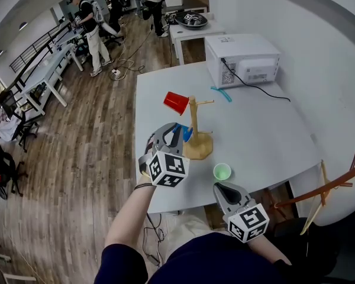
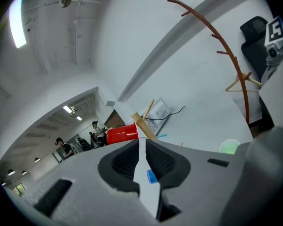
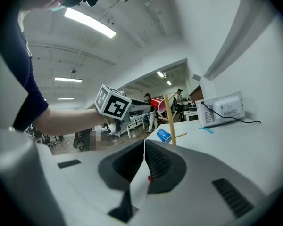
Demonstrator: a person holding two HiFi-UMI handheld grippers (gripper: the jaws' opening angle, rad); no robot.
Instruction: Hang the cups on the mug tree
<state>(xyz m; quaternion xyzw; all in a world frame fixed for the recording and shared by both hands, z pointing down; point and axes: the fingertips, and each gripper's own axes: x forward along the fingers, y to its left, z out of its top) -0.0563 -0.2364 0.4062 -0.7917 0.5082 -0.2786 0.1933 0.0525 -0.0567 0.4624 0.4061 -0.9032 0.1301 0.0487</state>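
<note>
A wooden mug tree stands mid-table, with a red cup hung on its upper left peg. My left gripper is at the tree's left side, and the blue cup sits right at its fingertips. In the left gripper view the jaws are nearly together, with a bit of the blue cup pinched between the pads. The right gripper view shows the blue cup against the trunk. A green cup stands on the table. My right gripper is shut and empty just in front of it.
A white microwave-like box with a black cable sits at the table's far end, with a light-blue strip near it. A brown coat rack stands off the table's right edge. People and desks fill the room at the back left.
</note>
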